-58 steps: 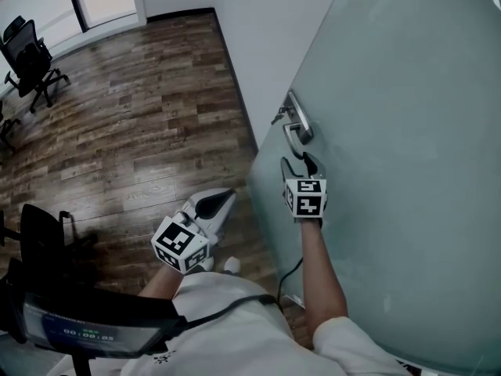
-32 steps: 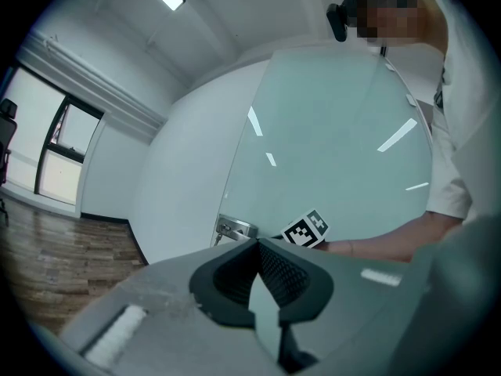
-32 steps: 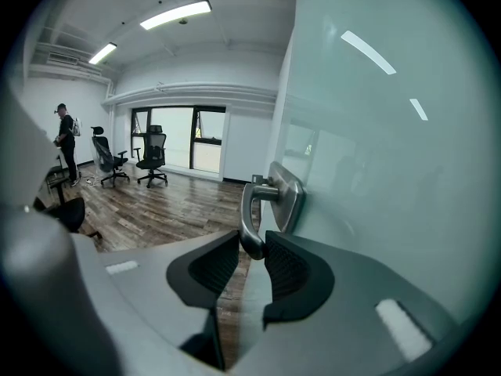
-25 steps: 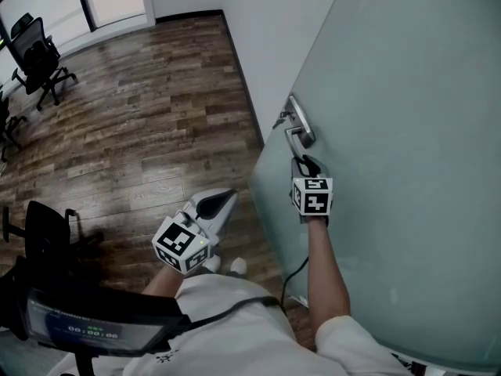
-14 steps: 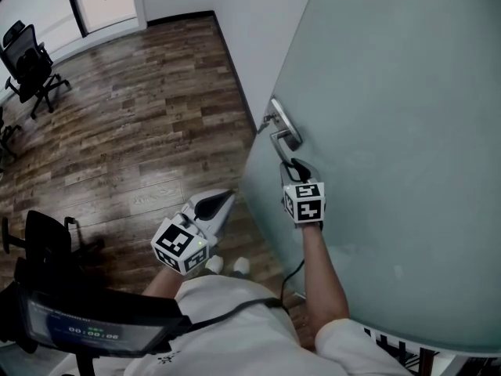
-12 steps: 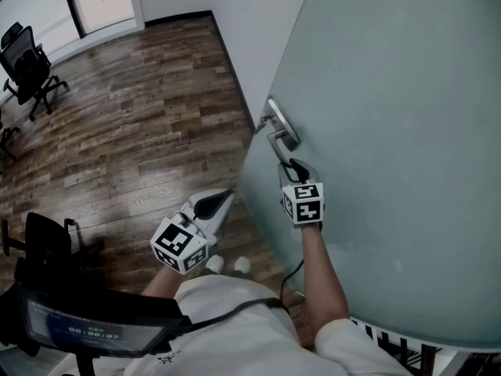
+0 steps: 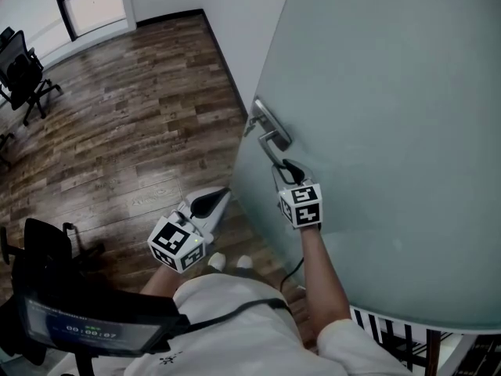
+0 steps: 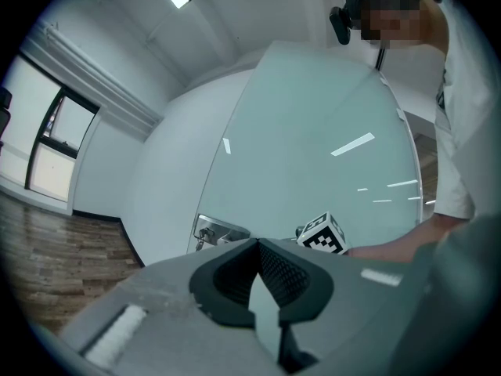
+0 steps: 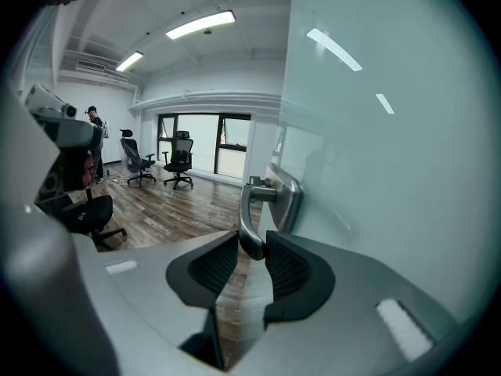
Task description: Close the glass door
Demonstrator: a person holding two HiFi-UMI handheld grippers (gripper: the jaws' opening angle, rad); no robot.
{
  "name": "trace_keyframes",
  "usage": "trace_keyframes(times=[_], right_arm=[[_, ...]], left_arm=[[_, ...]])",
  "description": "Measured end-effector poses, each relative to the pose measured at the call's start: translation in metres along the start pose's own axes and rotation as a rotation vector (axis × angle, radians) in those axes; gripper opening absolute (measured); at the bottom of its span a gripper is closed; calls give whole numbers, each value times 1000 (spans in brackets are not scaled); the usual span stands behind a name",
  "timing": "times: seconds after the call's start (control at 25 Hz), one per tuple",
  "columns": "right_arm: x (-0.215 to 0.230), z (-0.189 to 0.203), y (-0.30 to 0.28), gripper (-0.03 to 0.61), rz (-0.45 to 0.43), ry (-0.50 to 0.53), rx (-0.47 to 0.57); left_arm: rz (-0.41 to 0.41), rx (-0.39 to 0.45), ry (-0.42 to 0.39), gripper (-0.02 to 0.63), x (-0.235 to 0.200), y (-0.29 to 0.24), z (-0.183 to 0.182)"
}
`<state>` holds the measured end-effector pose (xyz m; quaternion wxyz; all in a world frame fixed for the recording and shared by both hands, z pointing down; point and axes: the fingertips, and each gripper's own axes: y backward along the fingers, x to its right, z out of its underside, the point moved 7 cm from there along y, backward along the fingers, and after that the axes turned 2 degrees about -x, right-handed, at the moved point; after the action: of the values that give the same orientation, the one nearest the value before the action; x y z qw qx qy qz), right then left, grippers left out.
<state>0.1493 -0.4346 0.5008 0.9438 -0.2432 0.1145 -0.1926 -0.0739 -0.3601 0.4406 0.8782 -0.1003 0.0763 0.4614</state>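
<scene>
Right gripper (image 7: 283,168) is clenched on the free end of the door handle (image 7: 270,141), mid-frame in the head view. The lever's long axis runs from the jaws up-left to its plate by the door edge. The glass door (image 7: 391,131) is frosted, pale green and fills the right of frame, apparently still ajar. Left gripper (image 7: 213,202), lower left, is closed on nothing and off the door, so the right hand is nearer.
</scene>
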Motion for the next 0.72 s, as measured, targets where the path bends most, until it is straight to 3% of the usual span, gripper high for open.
trace_keyframes(times=[0.28,0.48,0.72], right_arm=[[-3,-21,-14,115,-36,9,-10],[-43,12,33,115,-45,15,19],[-56,-18,12,115,-70,25,22]], left_arm=[[-53,16,5,0,-9,-9,-21],[-119,43,-18,0,62,33,5],[-229,43,-4,2,64,42,-4]])
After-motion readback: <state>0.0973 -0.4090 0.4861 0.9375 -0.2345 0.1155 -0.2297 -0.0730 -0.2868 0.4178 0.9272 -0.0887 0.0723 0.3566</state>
